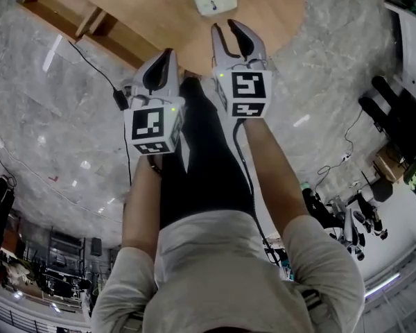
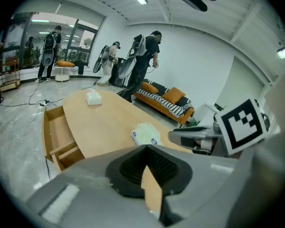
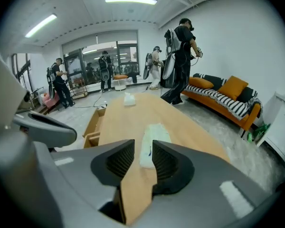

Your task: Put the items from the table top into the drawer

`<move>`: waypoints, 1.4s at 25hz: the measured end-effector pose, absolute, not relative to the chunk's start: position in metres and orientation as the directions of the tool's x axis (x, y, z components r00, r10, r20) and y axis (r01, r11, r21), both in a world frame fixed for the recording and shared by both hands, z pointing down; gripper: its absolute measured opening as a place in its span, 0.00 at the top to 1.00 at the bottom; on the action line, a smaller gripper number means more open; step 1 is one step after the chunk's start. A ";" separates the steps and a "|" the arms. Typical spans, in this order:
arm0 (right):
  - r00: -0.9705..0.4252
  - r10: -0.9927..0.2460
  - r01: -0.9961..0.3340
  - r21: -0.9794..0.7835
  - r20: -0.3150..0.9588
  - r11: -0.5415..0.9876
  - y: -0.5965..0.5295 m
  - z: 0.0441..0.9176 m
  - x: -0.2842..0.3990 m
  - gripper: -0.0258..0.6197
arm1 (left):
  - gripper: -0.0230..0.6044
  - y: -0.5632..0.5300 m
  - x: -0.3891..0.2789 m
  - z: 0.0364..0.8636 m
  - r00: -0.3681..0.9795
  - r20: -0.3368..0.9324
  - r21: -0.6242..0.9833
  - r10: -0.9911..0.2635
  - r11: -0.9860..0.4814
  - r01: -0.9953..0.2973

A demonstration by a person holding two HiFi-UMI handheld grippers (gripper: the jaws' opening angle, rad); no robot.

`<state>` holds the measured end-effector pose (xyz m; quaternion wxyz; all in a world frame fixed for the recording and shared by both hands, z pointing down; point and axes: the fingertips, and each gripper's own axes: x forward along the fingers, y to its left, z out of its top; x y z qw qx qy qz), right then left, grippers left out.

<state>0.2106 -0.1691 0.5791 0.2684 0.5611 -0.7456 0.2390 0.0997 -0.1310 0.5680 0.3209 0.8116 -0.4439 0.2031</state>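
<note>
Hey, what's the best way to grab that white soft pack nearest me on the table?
Pinch the white pack across its narrow width, mid-length, coming down from the near end. It lies flat, lengthwise ahead of the open right tool.

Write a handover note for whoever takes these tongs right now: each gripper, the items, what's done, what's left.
Left tongs: shut, empty. Right tongs: open, empty, lined up with the near white pack.
The near white pack lies on the table; a second white item sits at its far end.
Drawer stands open at the table's side, no item visible inside.
Done: nothing stowed yet.
Left: both white items into the drawer.
</note>
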 end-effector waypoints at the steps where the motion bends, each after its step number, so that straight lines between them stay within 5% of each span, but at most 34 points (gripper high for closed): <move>1: -0.219 -0.698 -0.967 -0.057 0.681 0.248 -0.173 0.586 0.215 0.77 | 0.93 -0.133 0.101 0.572 0.520 0.618 0.339 -0.589 -0.397 -0.853; 18: -0.196 -0.561 -0.965 -0.057 0.804 0.255 -0.207 0.667 0.231 0.64 | 0.93 -0.134 0.117 0.597 0.499 0.657 0.348 -0.566 -0.359 -0.866; 22: -0.160 -0.557 -0.961 -0.001 0.815 0.275 -0.209 0.668 0.234 0.93 | 0.93 -0.133 0.116 0.595 0.499 0.657 0.349 -0.565 -0.358 -0.866; 35: -0.228 -0.592 -0.945 -0.028 0.773 0.327 -0.192 0.651 0.193 0.95 | 0.93 -0.120 0.089 0.600 0.477 0.663 0.357 -0.577 -0.317 -0.879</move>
